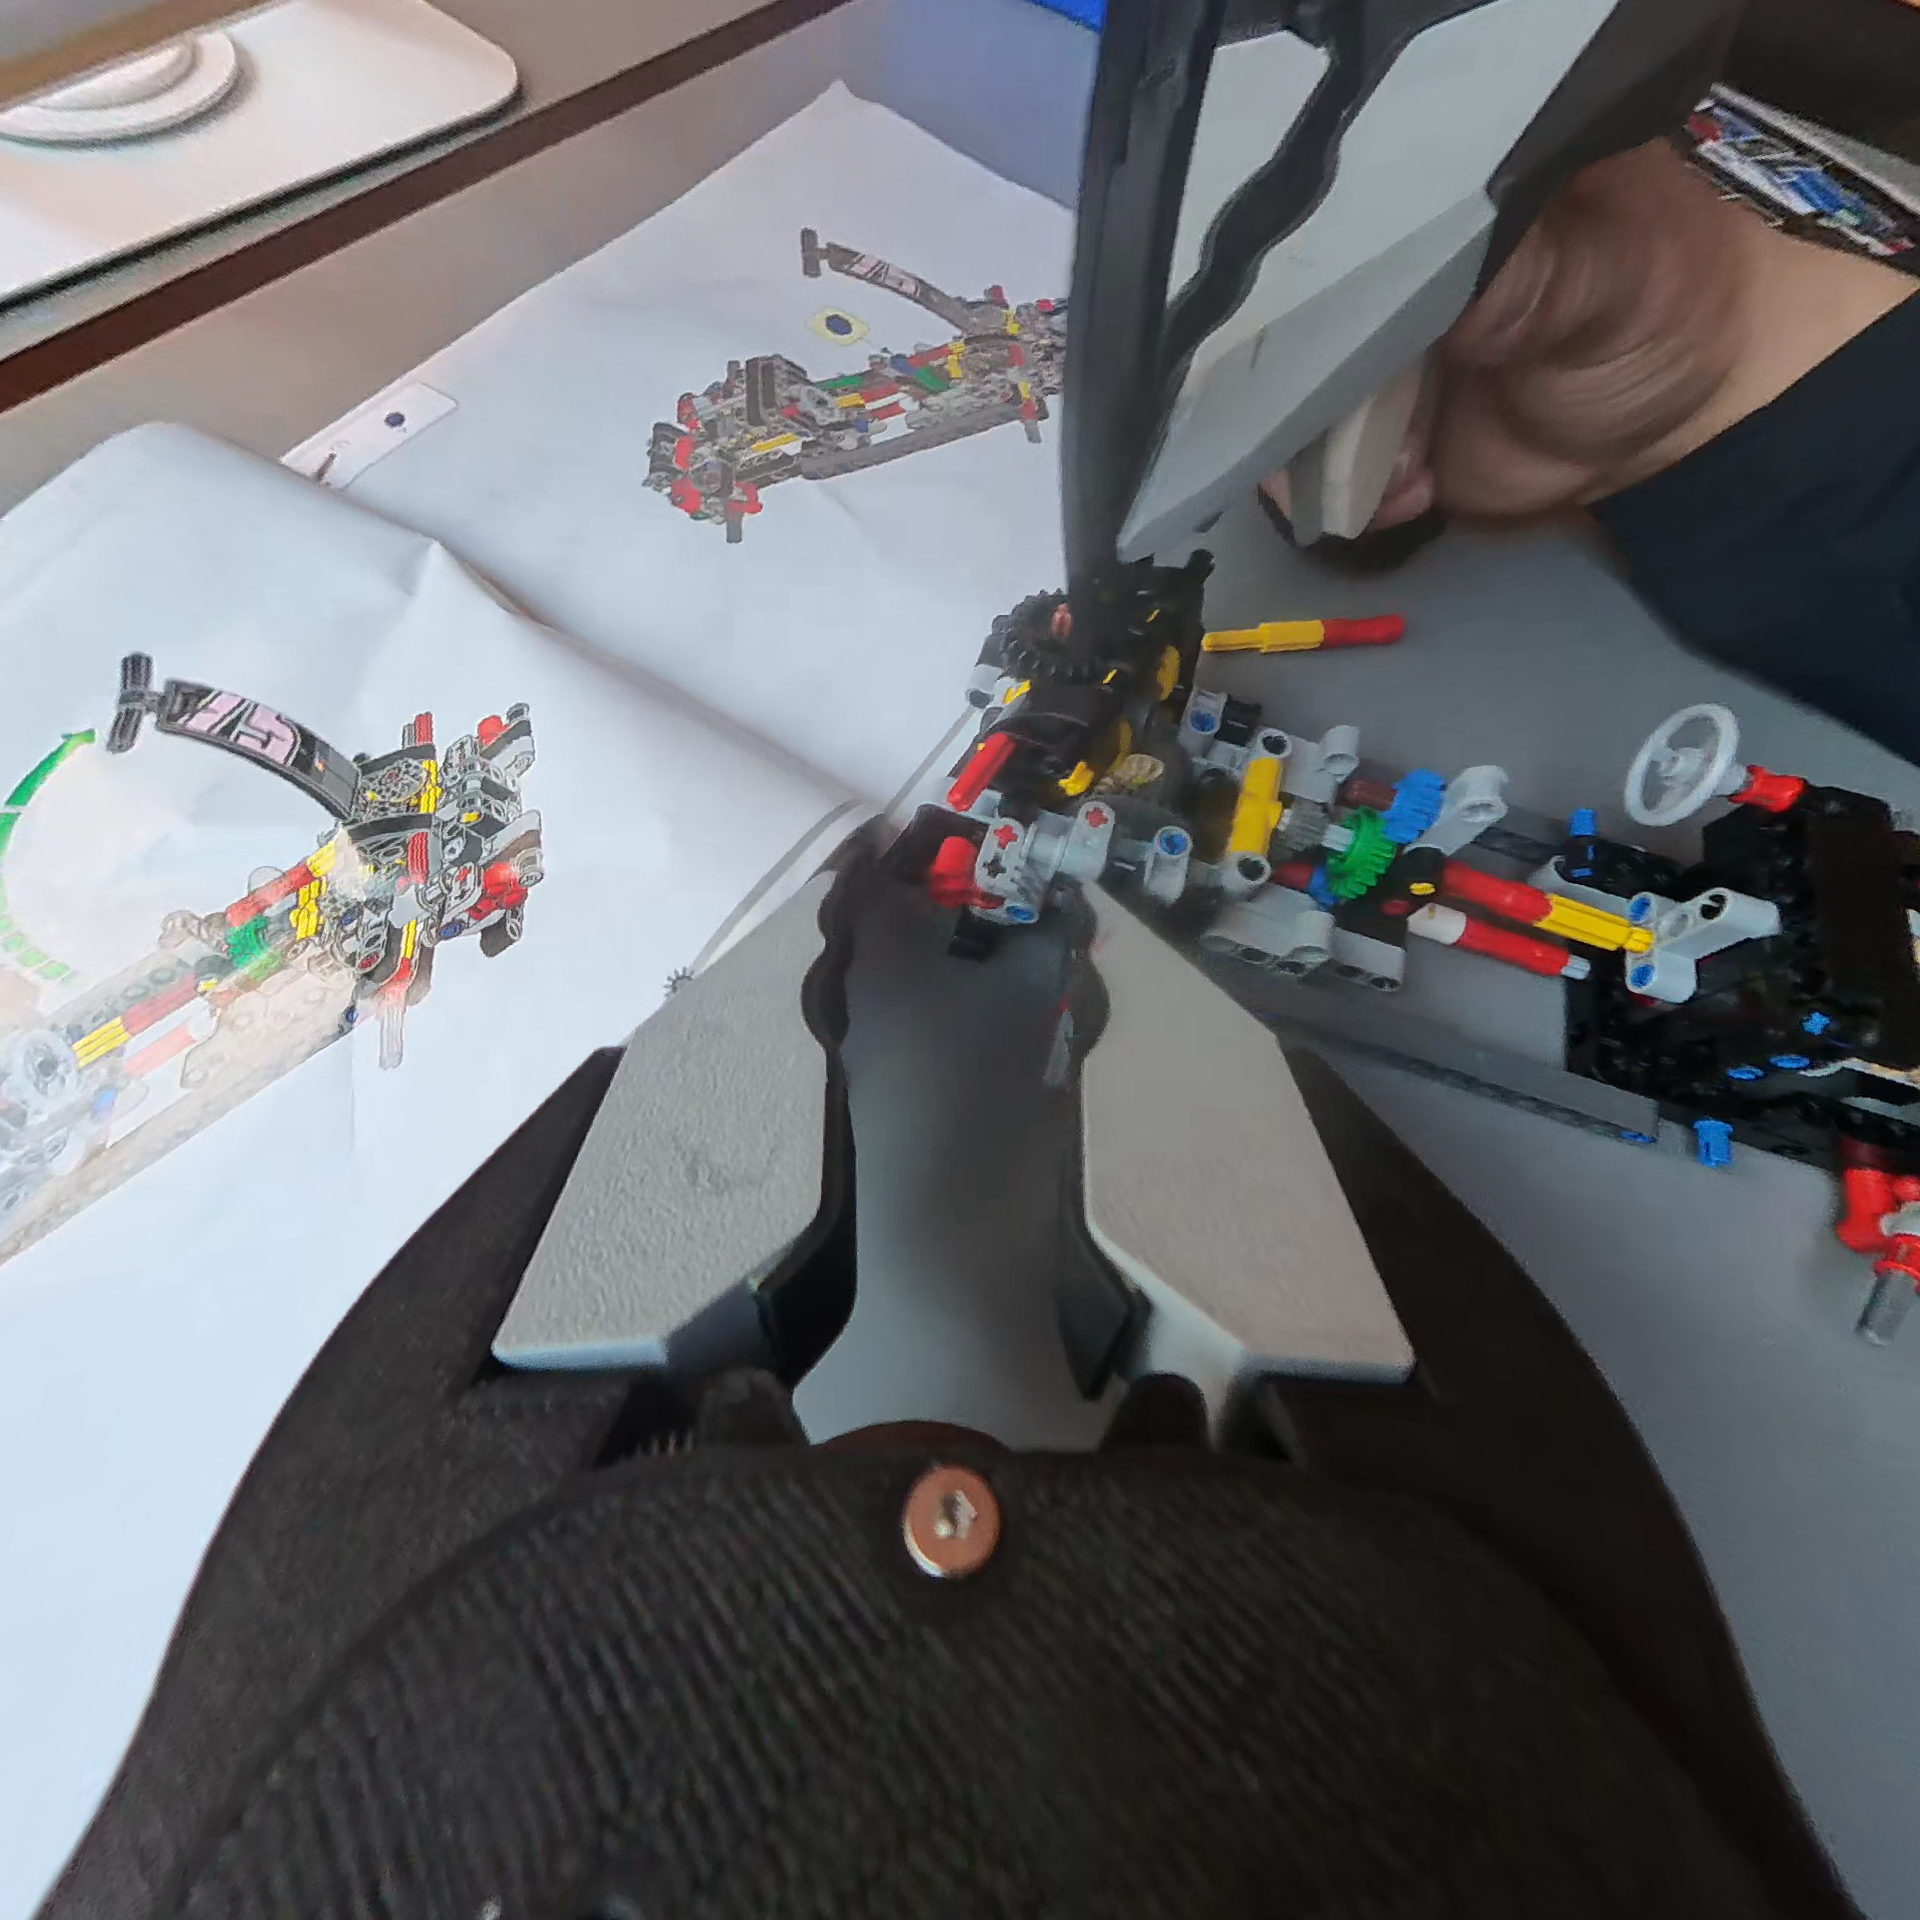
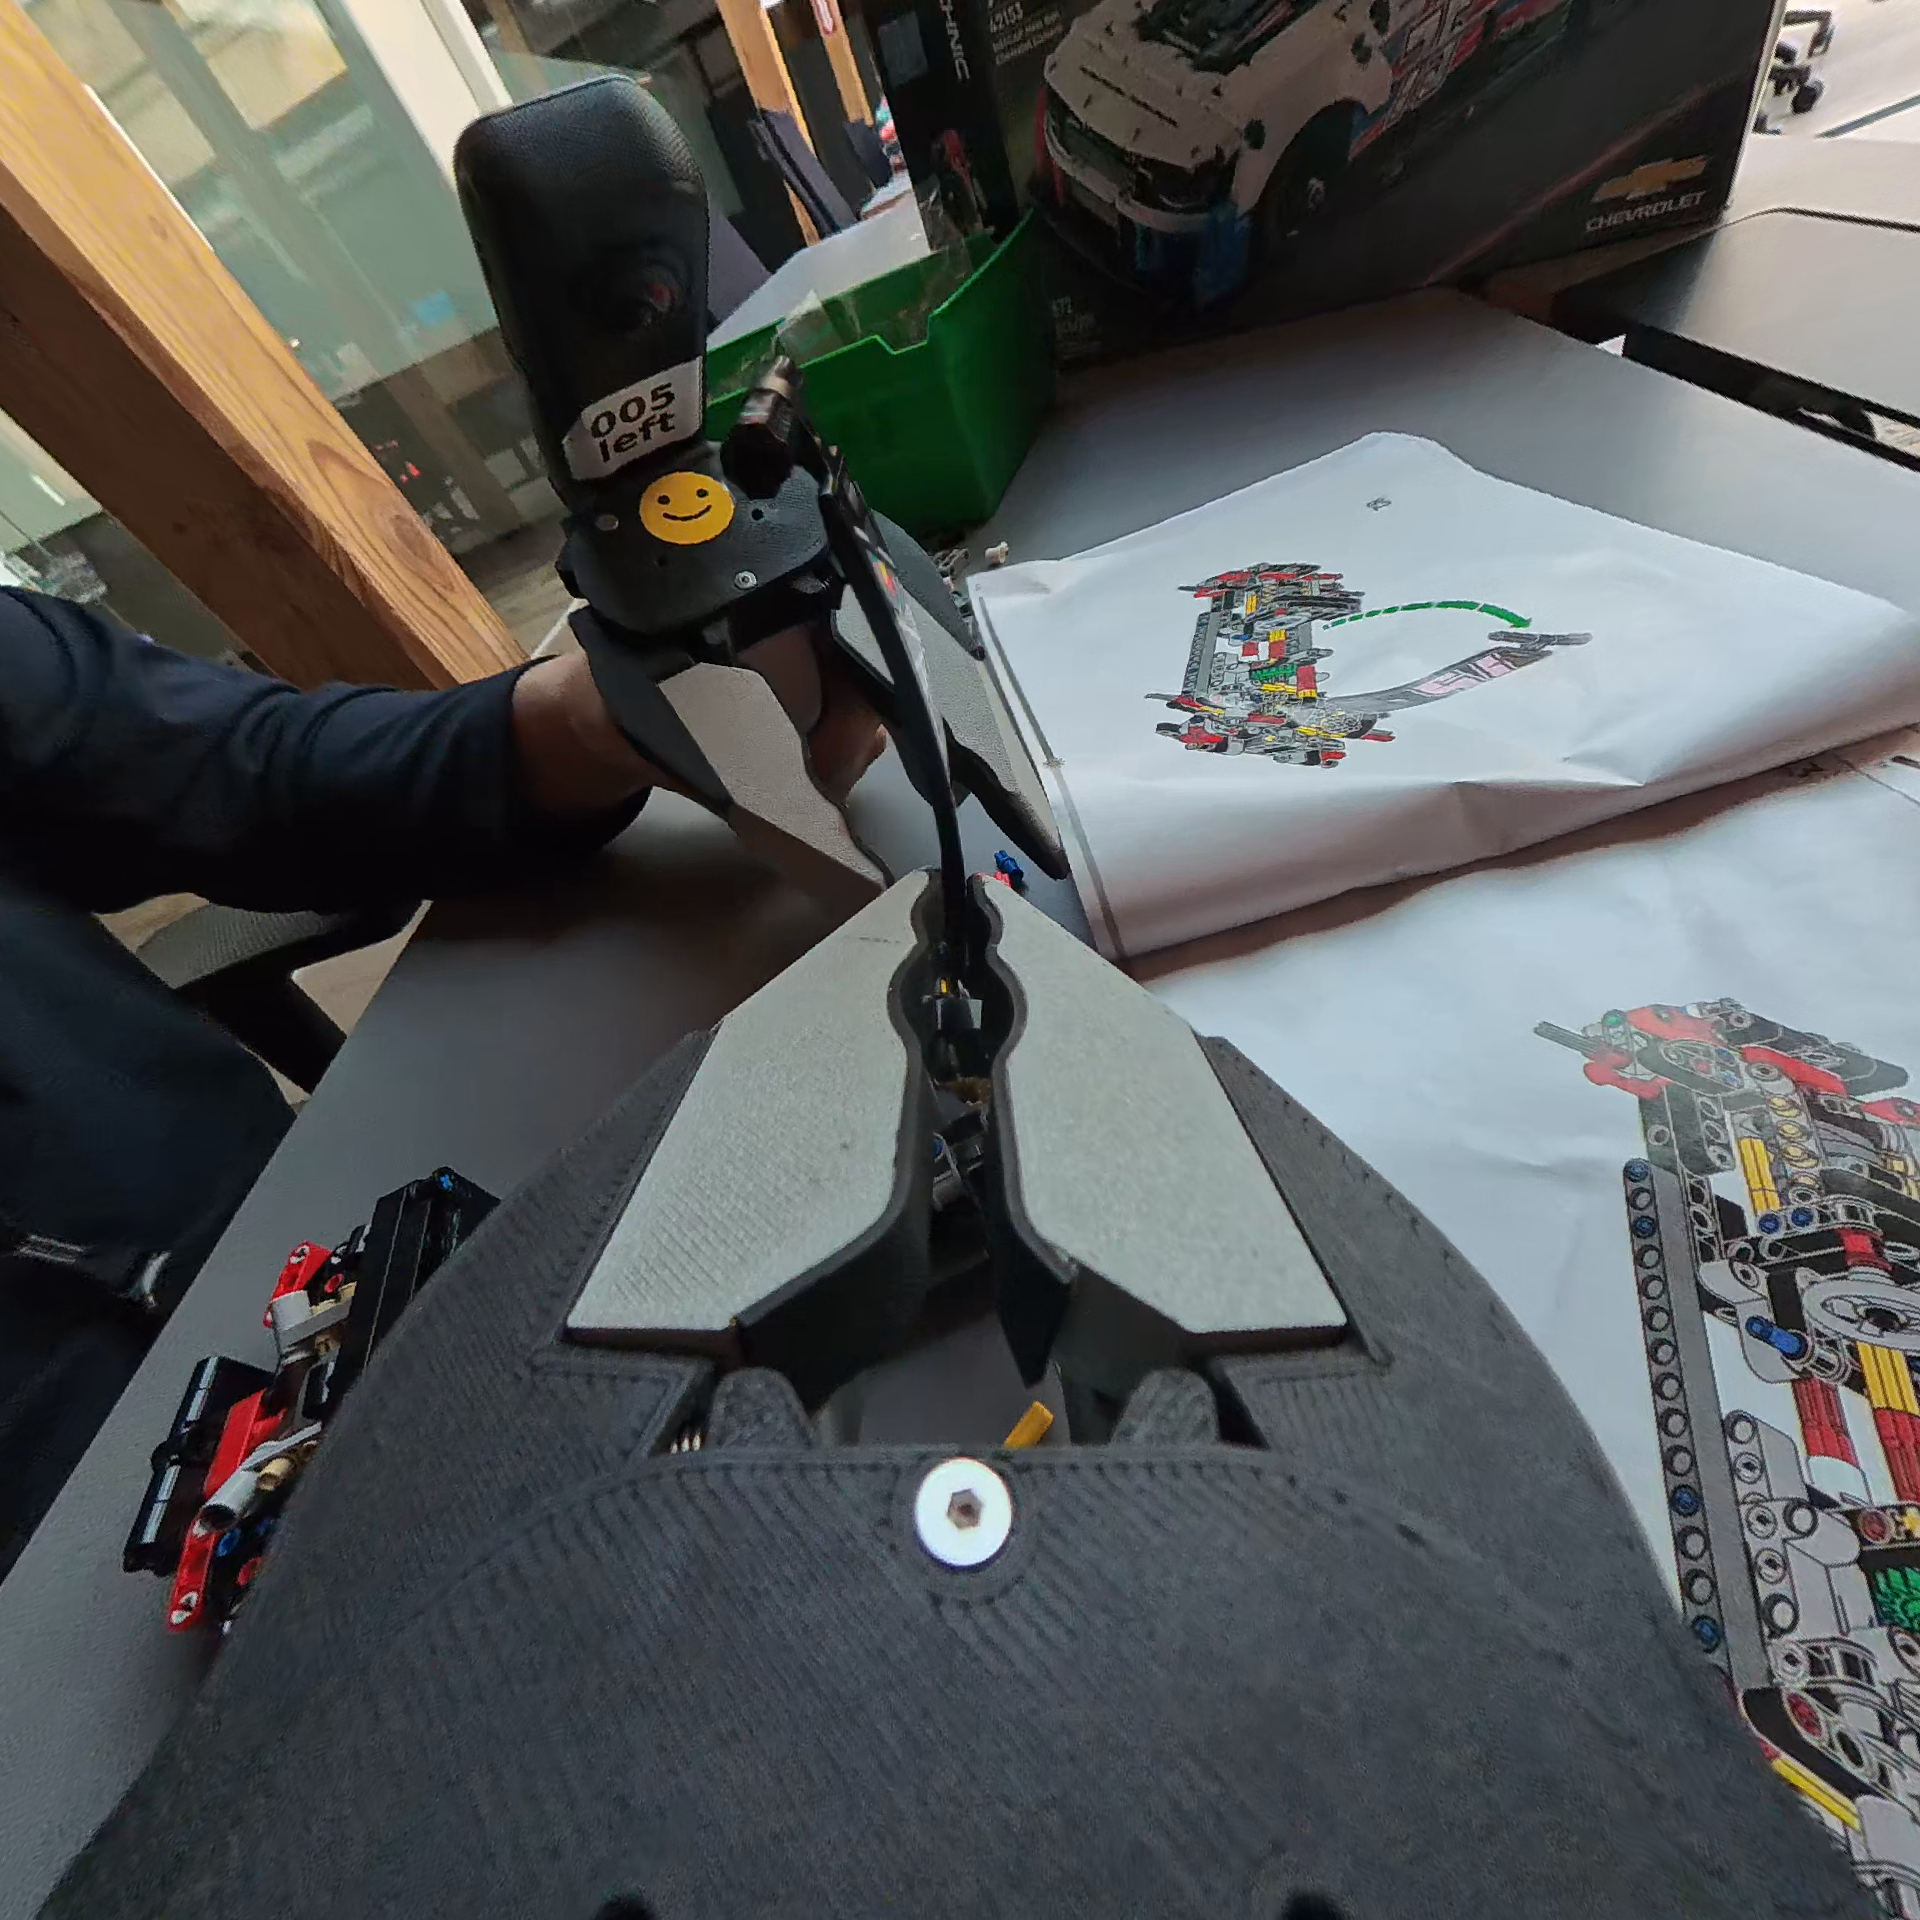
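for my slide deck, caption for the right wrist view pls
Right claw pinches a curved black strip above the brick model, left claw nearby.

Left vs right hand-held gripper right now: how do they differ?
Left hand-held gripper: jaws apart, tips at the grey-and-red end of the brick chassis. Right hand-held gripper: jaws shut on a thin black curved panel rising from the chassis. Both have grey fingers on black bodies.
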Action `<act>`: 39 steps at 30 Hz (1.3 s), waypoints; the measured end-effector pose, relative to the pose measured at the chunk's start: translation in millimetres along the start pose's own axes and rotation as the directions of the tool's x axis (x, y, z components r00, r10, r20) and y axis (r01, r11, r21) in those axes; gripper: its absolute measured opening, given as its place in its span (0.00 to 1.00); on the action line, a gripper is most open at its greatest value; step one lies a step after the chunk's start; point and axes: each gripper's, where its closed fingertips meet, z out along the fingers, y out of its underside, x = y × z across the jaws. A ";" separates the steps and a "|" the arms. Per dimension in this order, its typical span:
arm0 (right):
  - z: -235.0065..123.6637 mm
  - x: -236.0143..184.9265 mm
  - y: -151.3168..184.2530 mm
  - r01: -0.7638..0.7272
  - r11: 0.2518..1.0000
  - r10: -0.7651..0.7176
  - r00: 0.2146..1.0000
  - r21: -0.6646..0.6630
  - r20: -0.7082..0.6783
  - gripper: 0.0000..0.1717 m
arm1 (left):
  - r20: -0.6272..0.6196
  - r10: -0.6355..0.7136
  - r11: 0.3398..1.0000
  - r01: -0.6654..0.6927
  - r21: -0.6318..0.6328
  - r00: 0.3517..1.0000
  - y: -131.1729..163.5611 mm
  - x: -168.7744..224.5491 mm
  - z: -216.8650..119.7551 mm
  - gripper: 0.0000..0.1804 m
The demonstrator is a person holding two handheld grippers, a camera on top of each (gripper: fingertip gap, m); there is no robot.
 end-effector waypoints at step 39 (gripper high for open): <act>-2.6 17.9 -13.7 -0.132 0.986 0.137 0.989 0.103 -0.047 0.03 | 0.414 0.820 0.467 -0.880 -0.083 0.396 -41.0 24.8 -3.0 0.26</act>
